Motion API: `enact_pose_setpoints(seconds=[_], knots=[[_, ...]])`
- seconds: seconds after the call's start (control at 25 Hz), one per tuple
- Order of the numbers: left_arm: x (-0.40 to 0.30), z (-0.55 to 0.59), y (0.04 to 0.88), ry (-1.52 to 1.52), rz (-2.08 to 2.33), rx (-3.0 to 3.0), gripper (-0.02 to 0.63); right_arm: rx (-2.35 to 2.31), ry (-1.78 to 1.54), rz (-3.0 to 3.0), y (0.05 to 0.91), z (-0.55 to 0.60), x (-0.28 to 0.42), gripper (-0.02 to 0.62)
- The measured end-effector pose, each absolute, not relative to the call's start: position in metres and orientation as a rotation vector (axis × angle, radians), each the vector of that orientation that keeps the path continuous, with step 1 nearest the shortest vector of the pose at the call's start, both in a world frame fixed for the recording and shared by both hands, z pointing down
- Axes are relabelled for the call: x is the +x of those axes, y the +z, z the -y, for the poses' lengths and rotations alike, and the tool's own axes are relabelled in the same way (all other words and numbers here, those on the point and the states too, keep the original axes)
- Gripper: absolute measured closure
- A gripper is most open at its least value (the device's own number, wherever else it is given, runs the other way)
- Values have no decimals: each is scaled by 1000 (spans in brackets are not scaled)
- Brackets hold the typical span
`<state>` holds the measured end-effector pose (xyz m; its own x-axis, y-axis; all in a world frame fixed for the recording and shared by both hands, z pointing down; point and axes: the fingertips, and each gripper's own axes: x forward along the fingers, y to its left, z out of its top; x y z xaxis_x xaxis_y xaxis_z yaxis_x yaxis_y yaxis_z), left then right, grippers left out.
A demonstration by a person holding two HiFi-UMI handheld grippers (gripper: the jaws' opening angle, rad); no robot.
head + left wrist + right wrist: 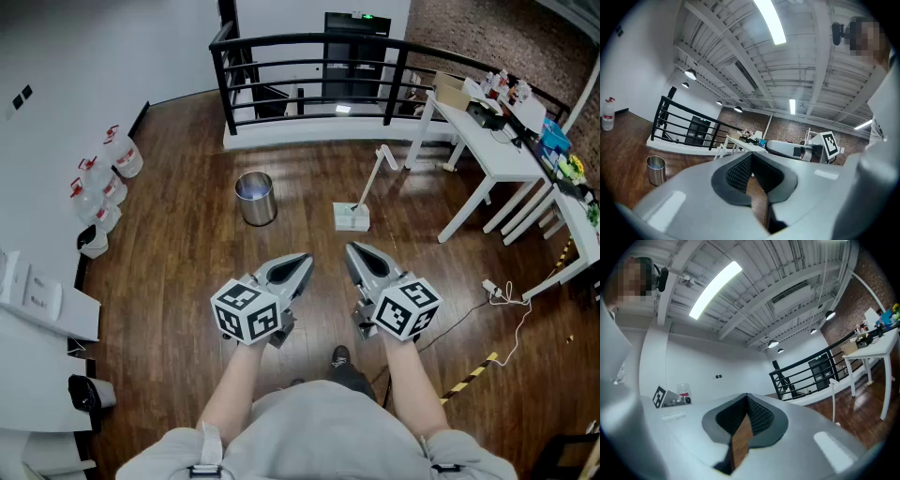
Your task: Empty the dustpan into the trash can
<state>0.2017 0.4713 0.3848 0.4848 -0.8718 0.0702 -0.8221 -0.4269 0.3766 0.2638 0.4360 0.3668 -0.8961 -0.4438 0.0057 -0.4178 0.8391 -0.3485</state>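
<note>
Both grippers are held level in front of the person, side by side above the dark wooden plank floor [187, 272].

1. Left gripper [305, 258]: the grey jaws are closed tip to tip. Its own view [751, 154] shows only bare floor through the hollow behind the tips; nothing is gripped.
2. Right gripper [352, 248]: the jaws are likewise fully together. Its own view [746, 397] shows the ribbed pads meeting, with nothing between them.
3. White long-handled dustpan [352, 217]: it rests on the floor ahead of the right gripper and apart from both. Its handle leans up and away towards the white tables [487, 150].
4. Cylindrical silver metal trash can [255, 198]: it stands upright on the floor to the left of the dustpan, near it but not touching. It also shows at the lower left of the left gripper view [656, 169].
5. Surroundings: a black metal railing [309, 42] runs across the far side. Clear plastic jugs with red caps [122, 155] stand along the left wall.
</note>
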Motion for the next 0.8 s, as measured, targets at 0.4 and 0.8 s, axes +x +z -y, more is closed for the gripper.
enact_pose_setpoints(seconds=[0.4, 0.8], knots=[[229, -362, 381, -171, 1486, 2340, 604, -618, -536, -2925, 359, -320, 297, 595], [225, -275, 375, -82, 1573, 2323, 603, -682, -381, -3010, 355, -220, 298, 595]])
